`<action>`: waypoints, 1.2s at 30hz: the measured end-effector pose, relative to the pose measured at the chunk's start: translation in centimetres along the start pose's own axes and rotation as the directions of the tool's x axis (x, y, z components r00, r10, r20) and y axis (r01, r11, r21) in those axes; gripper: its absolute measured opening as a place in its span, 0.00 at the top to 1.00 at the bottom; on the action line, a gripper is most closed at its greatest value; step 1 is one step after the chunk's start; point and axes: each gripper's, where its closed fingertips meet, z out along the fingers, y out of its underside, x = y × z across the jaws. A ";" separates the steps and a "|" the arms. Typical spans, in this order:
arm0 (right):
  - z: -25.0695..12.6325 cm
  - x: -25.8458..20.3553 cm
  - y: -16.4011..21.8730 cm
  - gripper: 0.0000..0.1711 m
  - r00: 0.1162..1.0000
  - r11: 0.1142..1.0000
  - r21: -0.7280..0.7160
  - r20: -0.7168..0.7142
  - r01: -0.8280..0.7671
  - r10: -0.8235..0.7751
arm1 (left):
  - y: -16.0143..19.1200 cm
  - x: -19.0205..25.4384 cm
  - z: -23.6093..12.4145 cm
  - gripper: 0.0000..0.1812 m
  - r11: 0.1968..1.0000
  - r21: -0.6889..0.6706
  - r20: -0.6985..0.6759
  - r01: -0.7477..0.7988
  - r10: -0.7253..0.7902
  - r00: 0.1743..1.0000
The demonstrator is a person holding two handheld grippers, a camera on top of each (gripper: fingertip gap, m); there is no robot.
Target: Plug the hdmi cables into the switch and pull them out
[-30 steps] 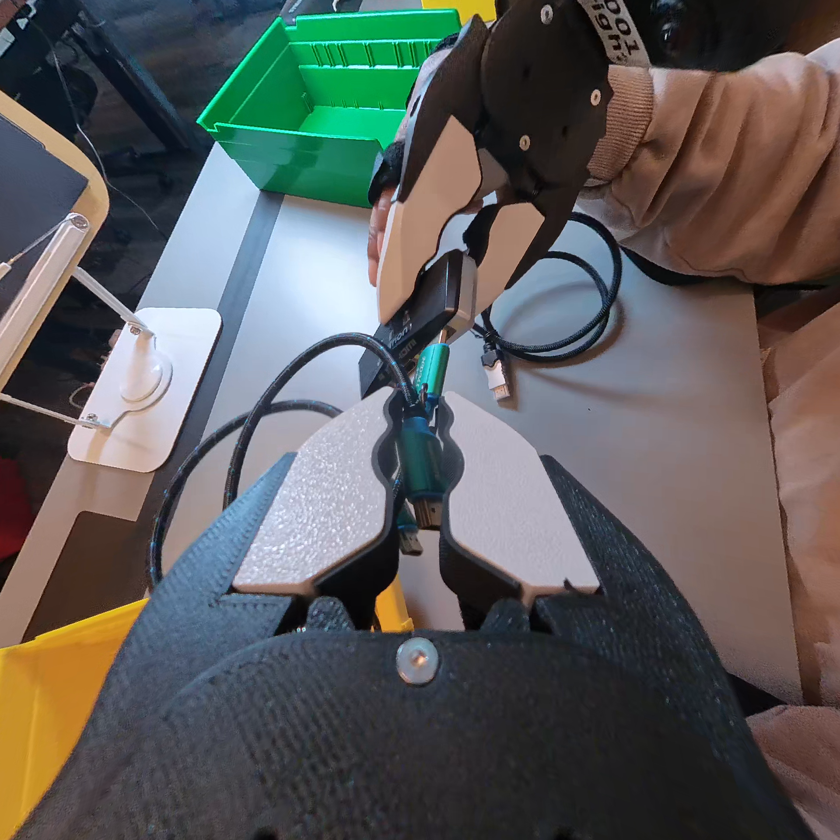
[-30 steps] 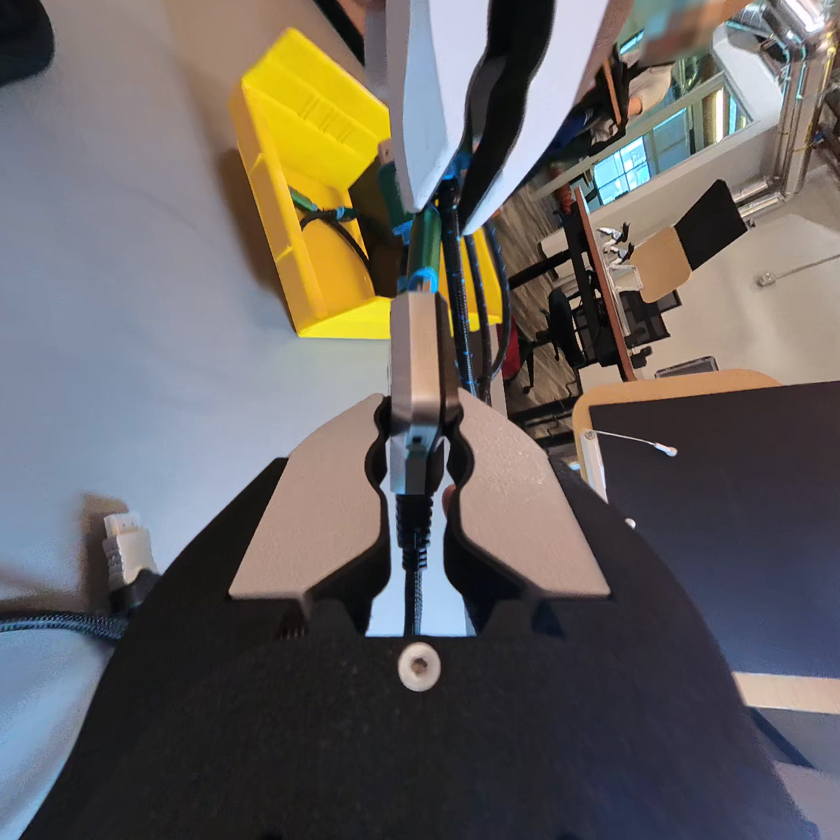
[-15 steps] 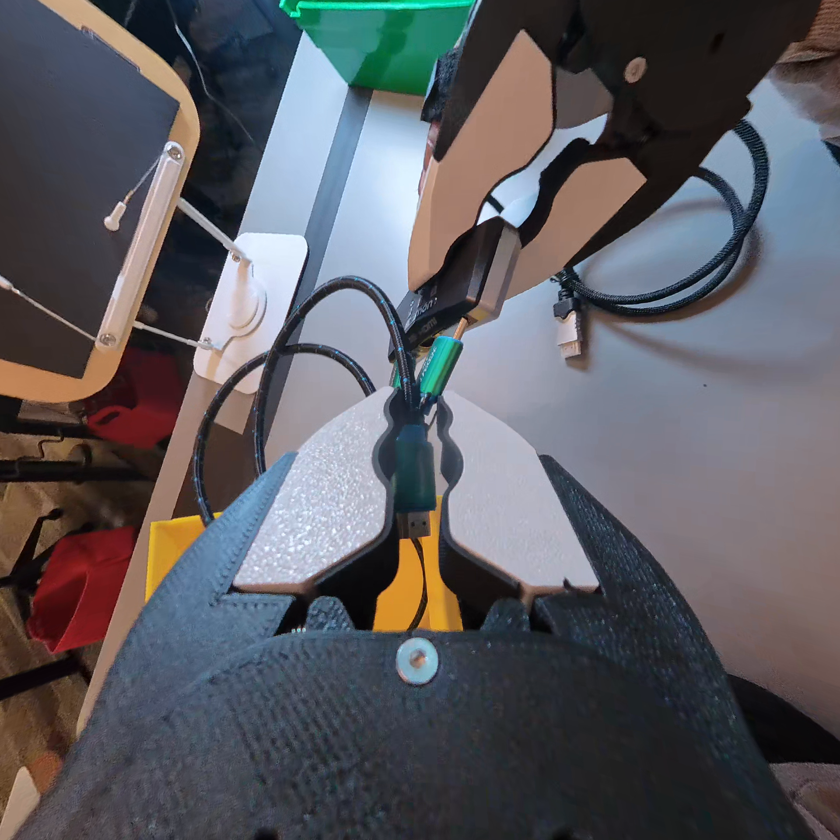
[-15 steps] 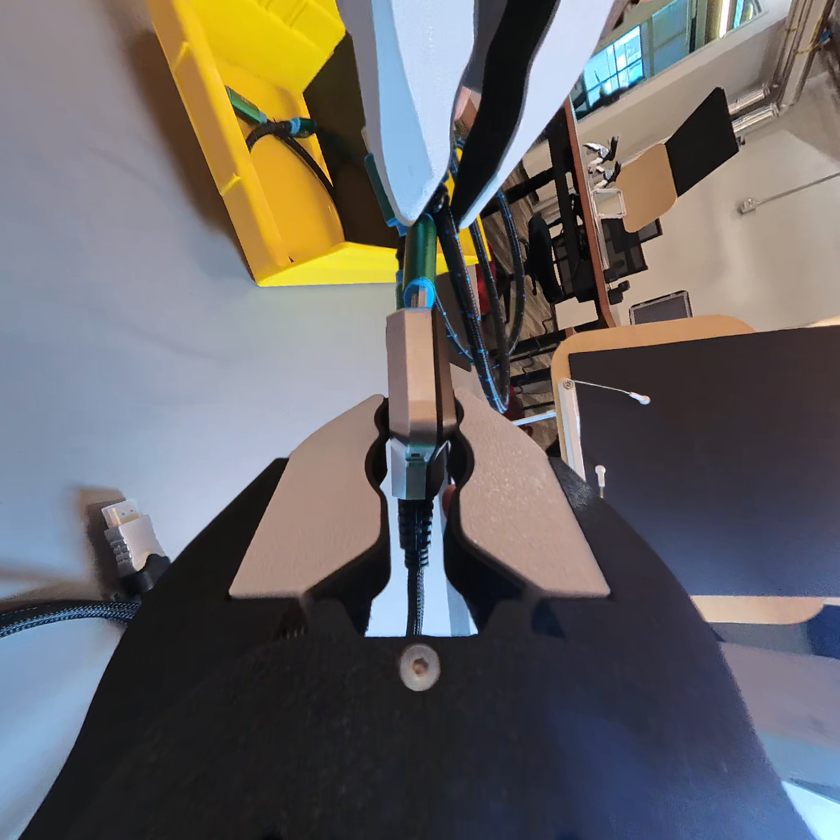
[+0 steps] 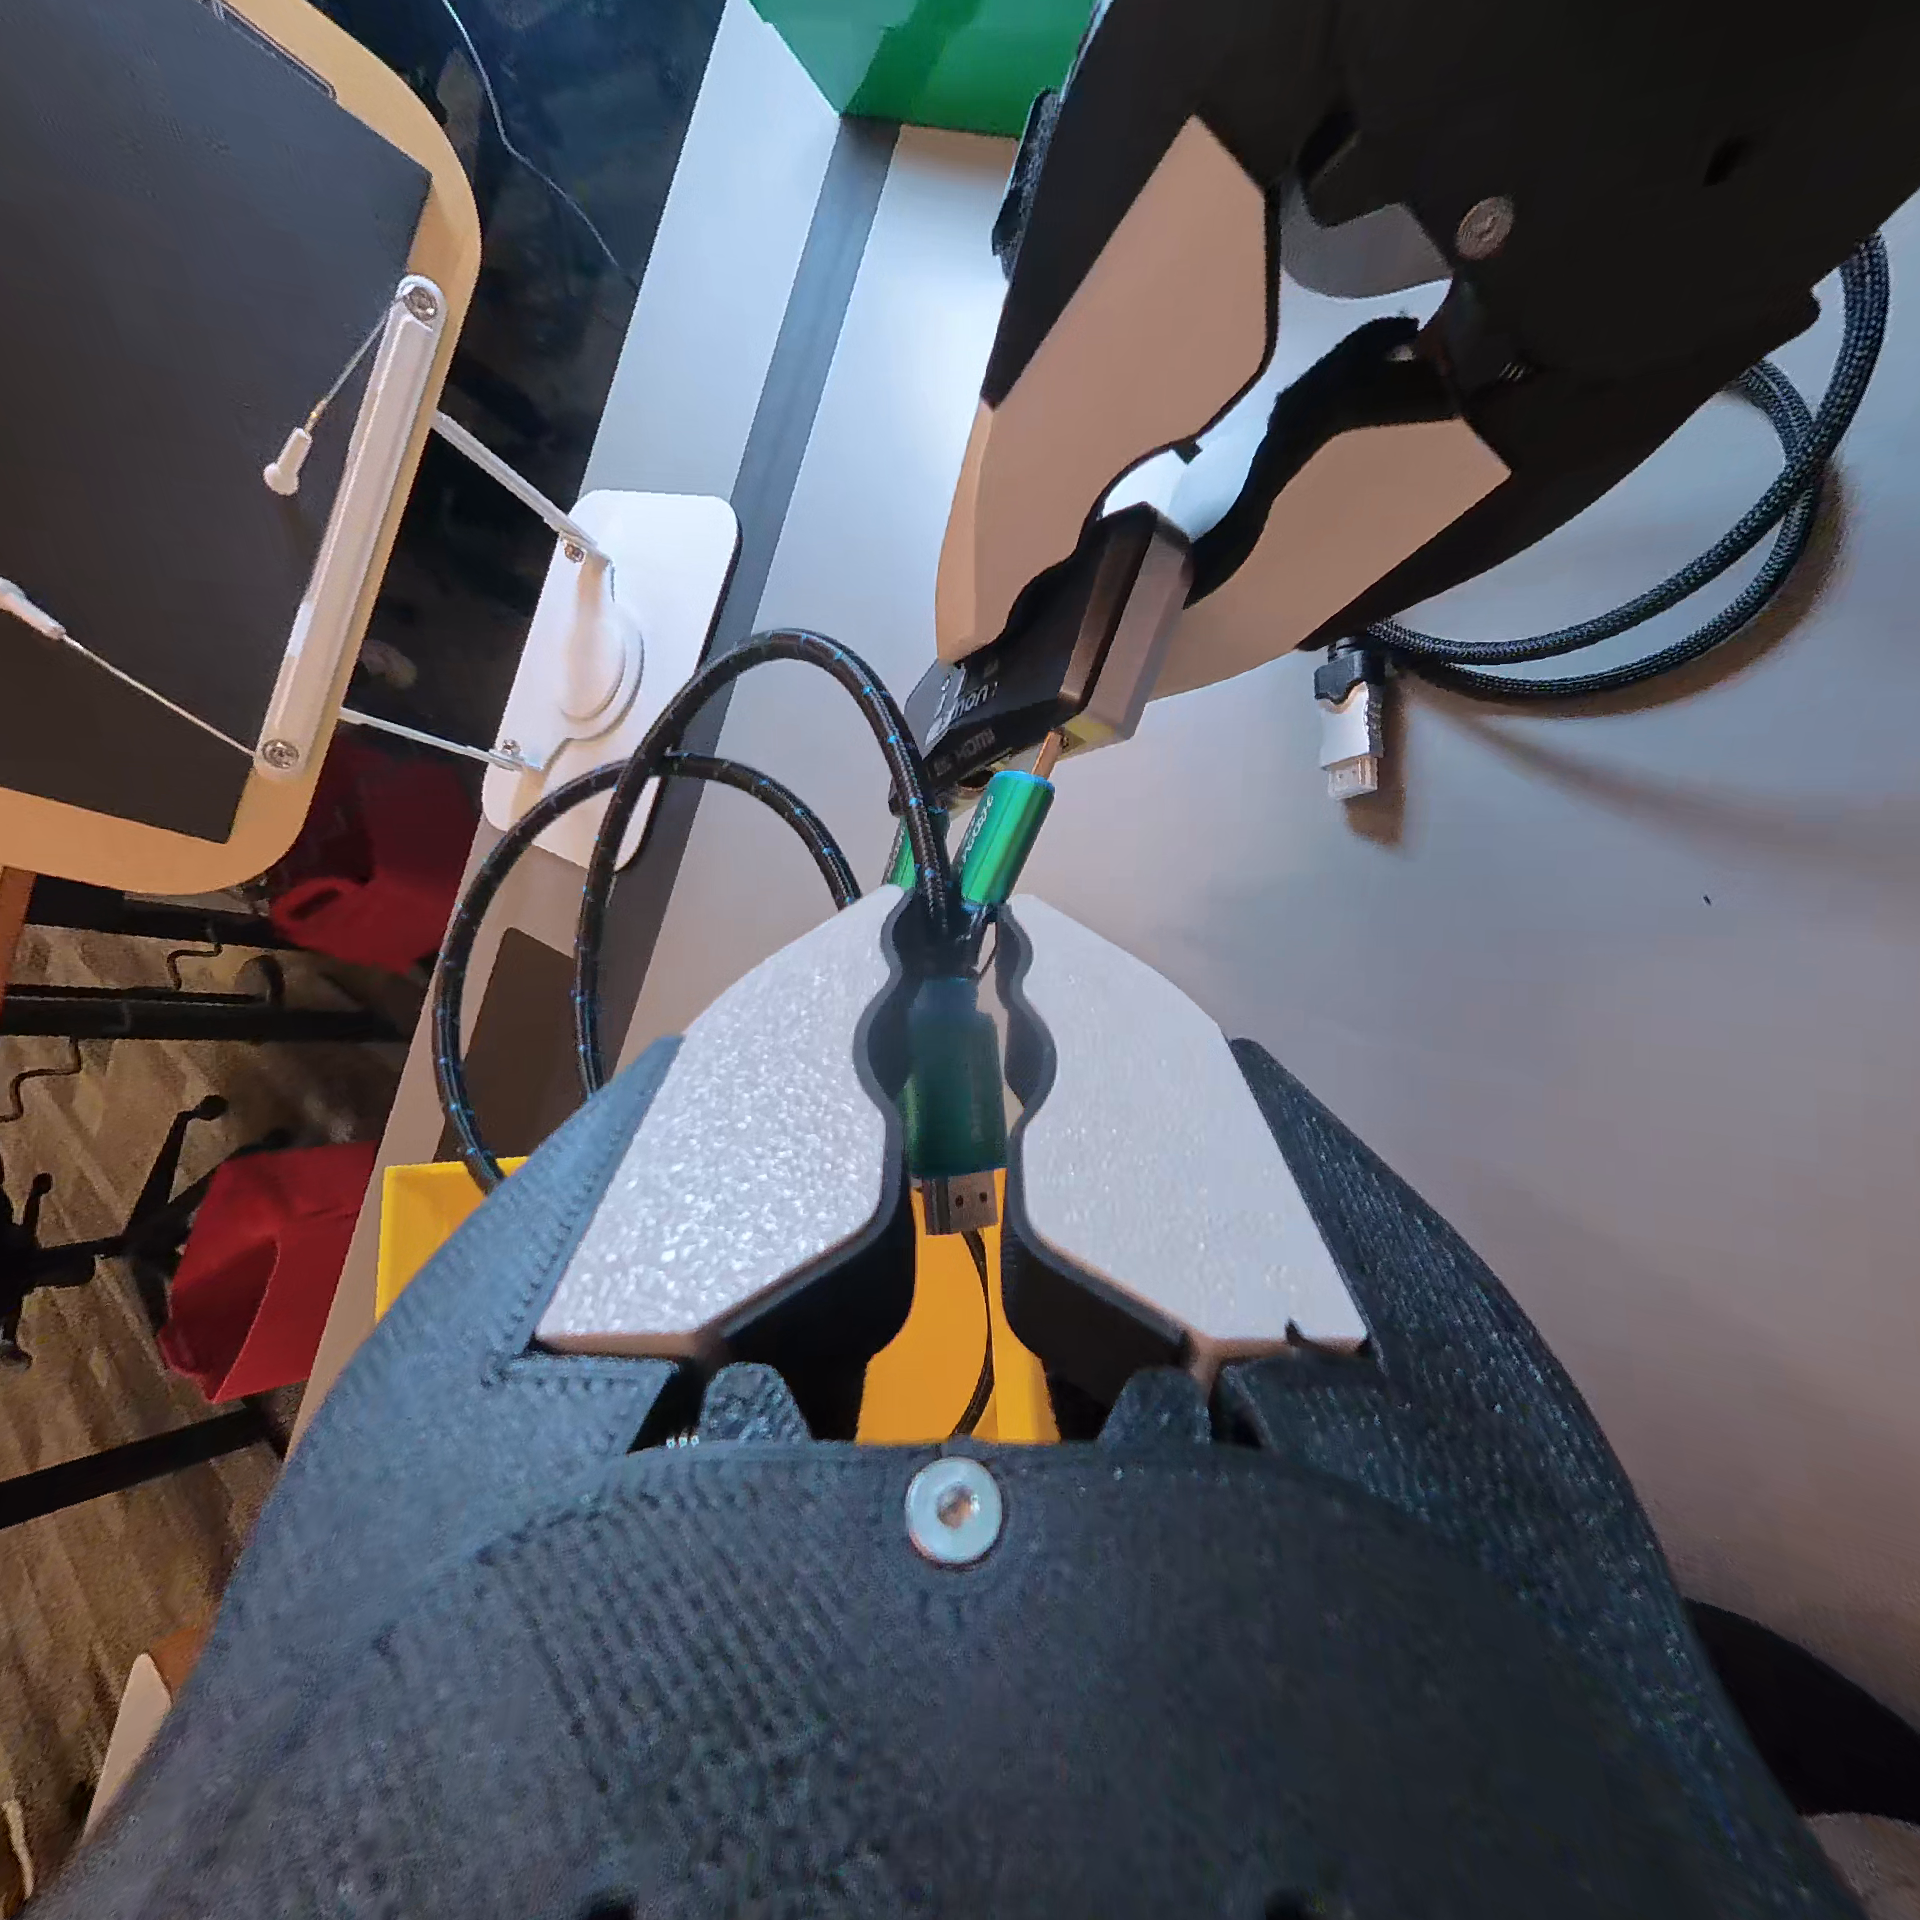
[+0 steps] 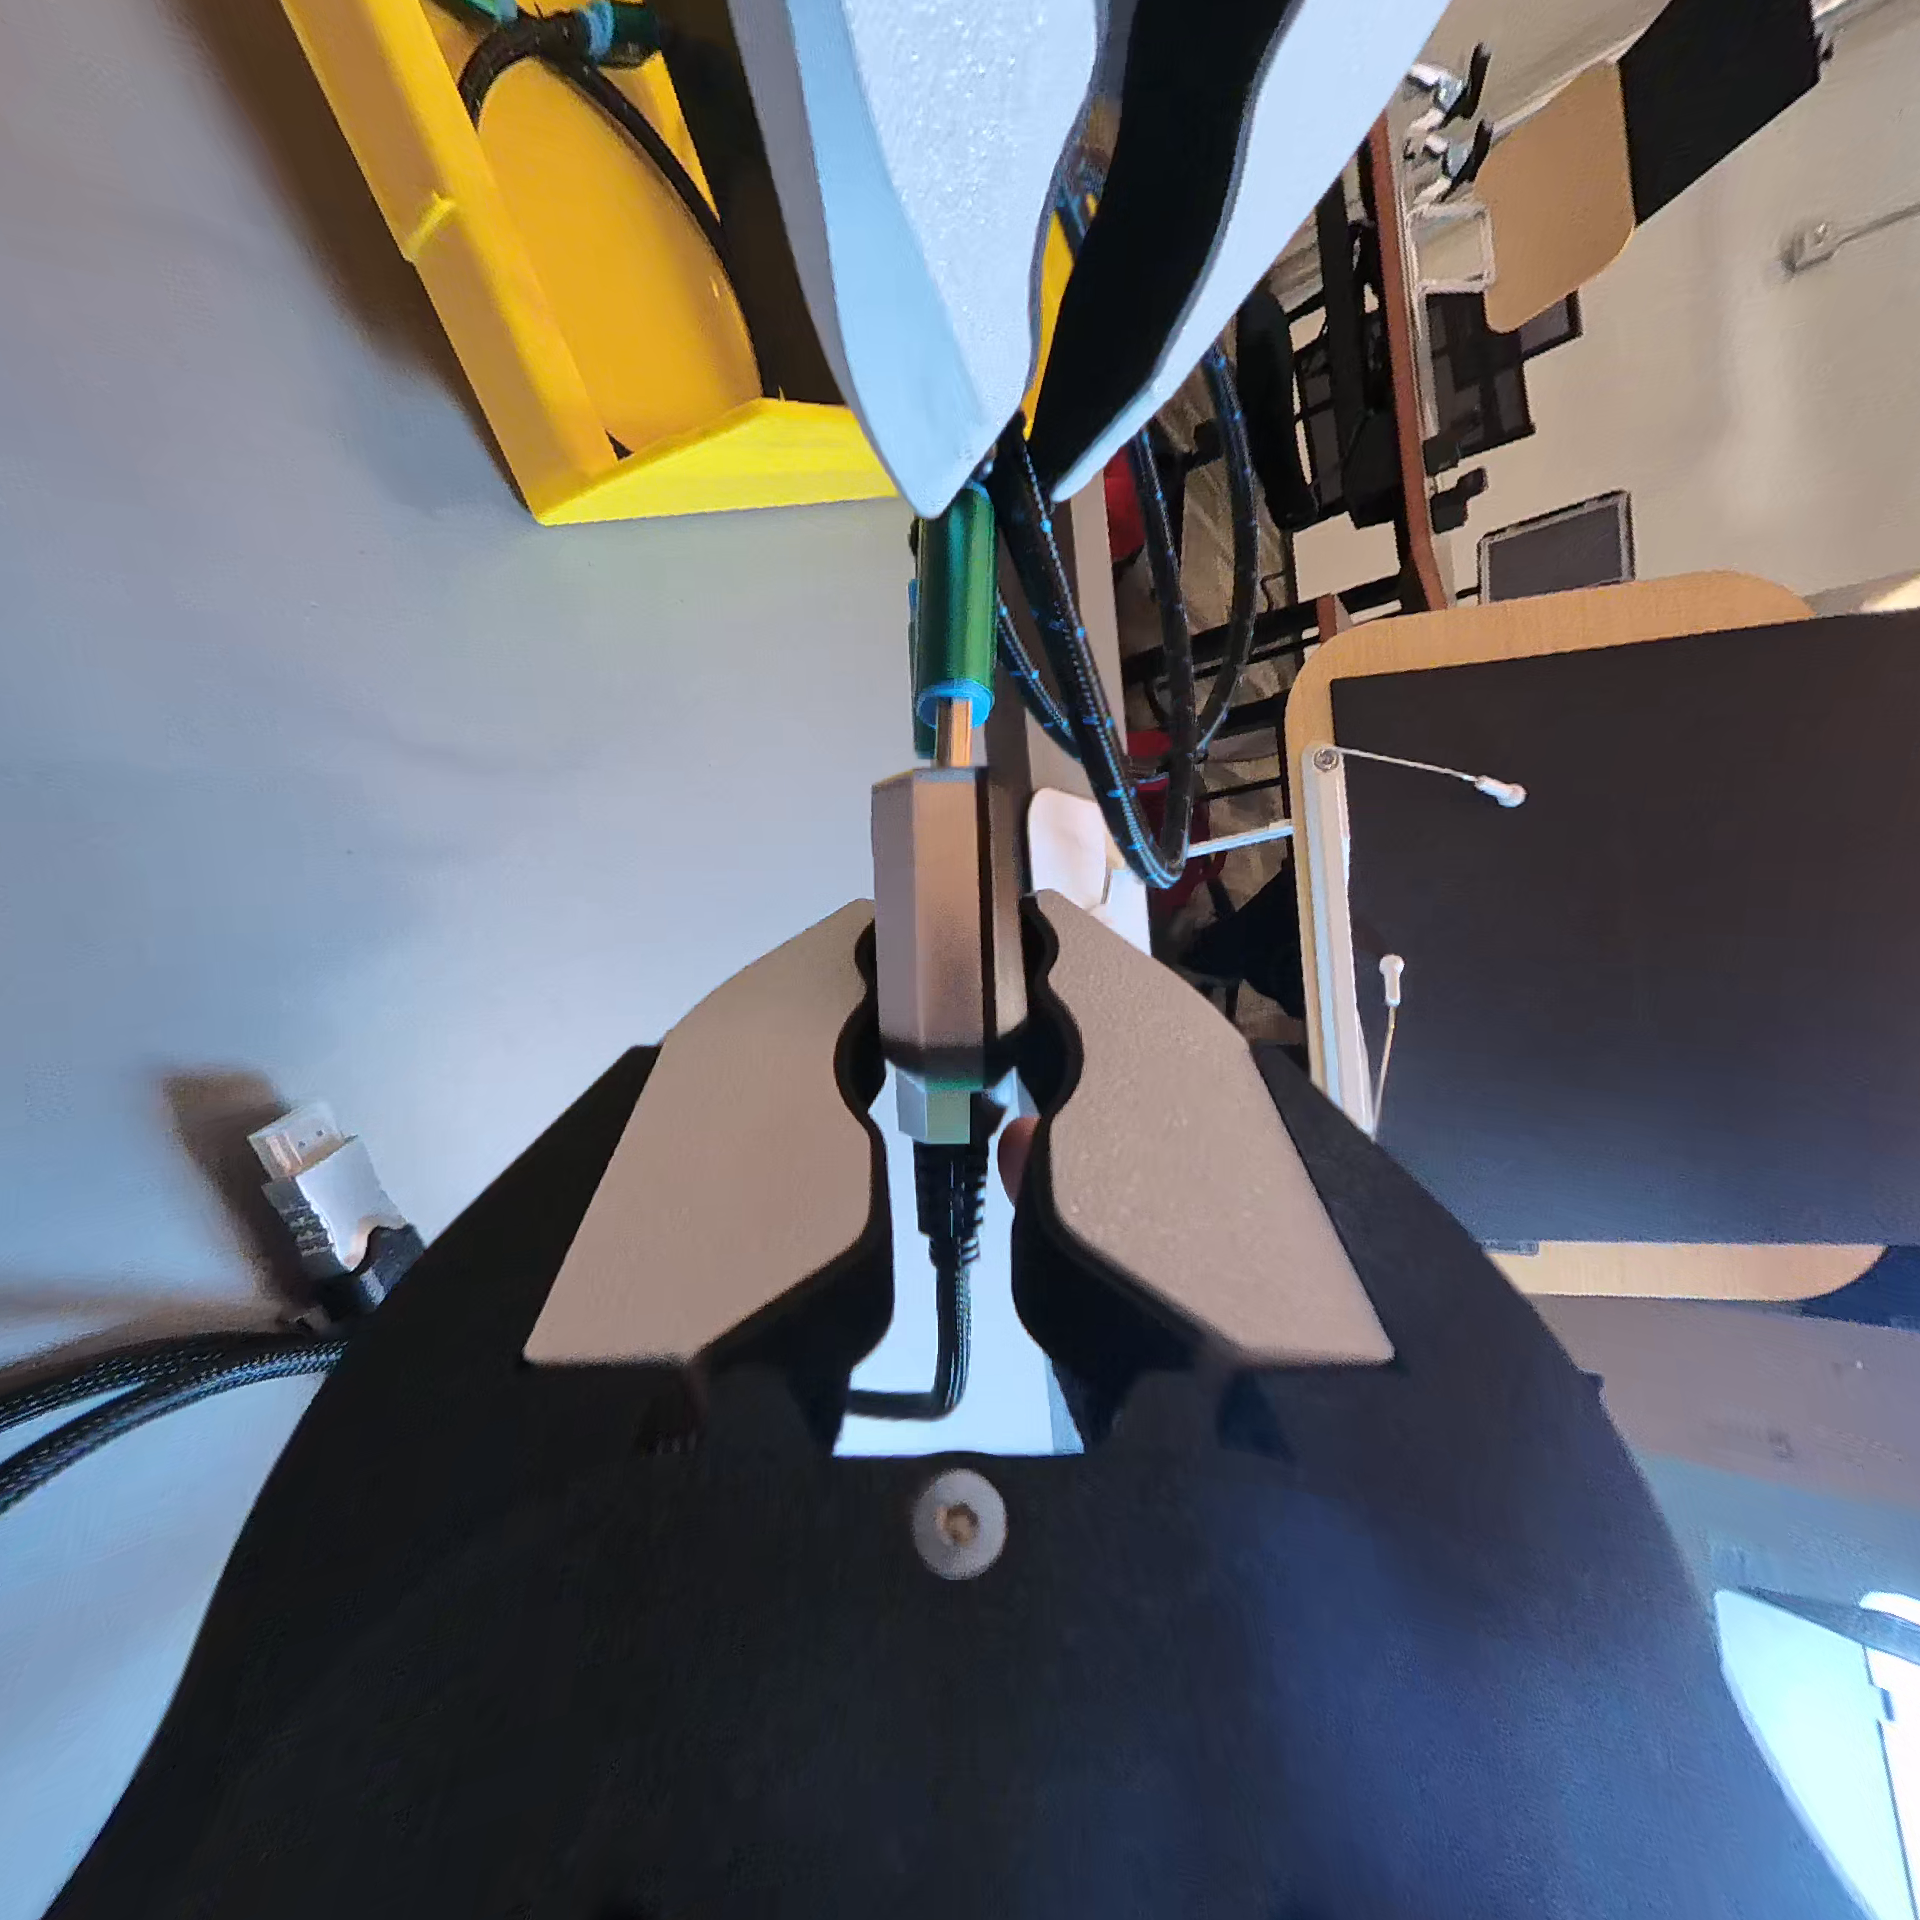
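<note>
My right gripper (image 6: 951, 914) is shut on the small grey-and-black HDMI switch (image 6: 940, 925), held above the grey table (image 6: 312, 779). A short cable runs from the switch's back between the fingers. My left gripper (image 5: 951, 914) is shut on the green HDMI cable right behind its green plug (image 5: 1003, 831). That plug's metal tip sits partly in the switch (image 5: 1049, 675), with bare metal showing. A second green plug (image 5: 951, 1101) lies between my left fingers, pointing back. The cable's black braided loops (image 5: 623, 831) hang to the left. In the right wrist view the plug (image 6: 951, 613) is straight ahead.
A yellow bin (image 6: 582, 260) with a coiled cable stands under my left gripper. A black braided cable with a silver plug (image 5: 1351, 727) lies on the table. A green bin (image 5: 935, 62) is at the far end. A white stand base (image 5: 623, 644) sits by the table's left edge. Tip to tip, the grippers are about 6 centimetres apart.
The green plug has slid partly out of the switch, so its metal tip now shows. Both grippers have moved toward the table's left edge, still holding.
</note>
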 end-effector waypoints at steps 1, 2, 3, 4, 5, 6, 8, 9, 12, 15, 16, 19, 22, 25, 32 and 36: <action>0.1 0.0 0.1 0.87 1.000 1.000 -0.012 0.005 -0.011 0.011 | -0.1 0.0 0.0 0.92 1.000 0.001 0.006 -0.002 0.002 1.000; 0.1 0.0 0.3 0.87 1.000 0.999 -0.027 0.009 -0.024 0.024 | -0.2 -0.1 0.1 0.92 1.000 0.000 0.017 -0.003 0.003 1.000; 0.2 0.0 0.5 0.87 0.999 0.998 -0.045 0.008 -0.033 0.033 | -0.2 -0.2 0.3 0.92 1.000 -0.007 0.033 -0.003 0.004 0.999; 0.3 0.1 0.7 0.87 0.999 0.997 -0.064 0.005 -0.037 0.038 | -0.2 -0.4 0.5 0.92 1.000 -0.027 0.061 -0.006 0.008 0.998; 0.4 0.0 0.8 0.87 0.999 0.996 -0.079 0.004 -0.037 0.037 | 0.0 -0.6 0.7 0.92 0.998 -0.066 0.097 -0.022 0.029 0.995; 0.6 0.0 1.0 0.87 0.999 0.995 -0.088 0.005 -0.039 0.039 | 0.2 -0.6 0.9 0.93 0.993 -0.108 0.130 -0.040 0.054 0.990; 0.8 0.1 1.0 0.87 0.997 0.995 -0.068 0.009 -0.079 0.080 | 0.5 -1.0 1.3 0.93 0.986 -0.160 0.178 -0.038 0.067 0.982; 0.8 0.1 0.7 0.87 0.994 0.994 -0.027 0.018 -0.104 0.105 | 0.8 -1.3 1.4 0.93 0.984 -0.174 0.192 -0.028 0.062 0.979; 0.7 -0.1 -0.1 0.87 0.987 0.986 0.073 0.058 -0.152 0.148 | 1.8 -1.6 2.3 0.93 0.983 -0.183 0.161 -0.004 0.034 0.986; 1.1 -0.4 0.3 0.87 0.991 0.989 0.077 0.056 -0.128 0.124 | 1.9 -1.4 2.7 0.93 0.988 -0.153 0.108 0.005 0.012 0.994; 1.1 -0.5 0.4 0.87 0.992 0.990 0.076 0.056 -0.115 0.111 | 2.0 -1.3 2.7 0.93 0.989 -0.146 0.094 0.003 0.011 0.996; 1.4 -1.1 1.1 0.87 0.994 0.997 0.011 0.075 -0.075 0.074 | 1.4 -0.5 2.6 0.93 0.996 -0.086 0.020 0.011 -0.009 1.000; 1.5 -1.5 1.4 0.87 0.992 0.996 -0.003 0.096 -0.084 0.084 | 1.2 0.0 2.6 0.94 0.998 -0.069 -0.012 0.002 -0.003 1.000; 1.6 -1.7 1.6 0.87 0.989 0.995 -0.023 0.109 -0.097 0.099 | 1.1 0.2 2.8 0.94 0.999 -0.048 -0.041 0.012 -0.014 0.999; 1.8 -2.0 1.4 0.87 0.983 0.991 0.011 0.132 -0.133 0.130 | 1.0 0.3 3.2 0.94 0.999 -0.010 -0.084 0.031 -0.032 0.996; 1.7 -2.0 1.4 0.87 0.980 0.989 0.038 0.142 -0.145 0.139 | 0.7 0.3 3.1 0.94 0.999 0.025 -0.106 0.036 -0.033 0.994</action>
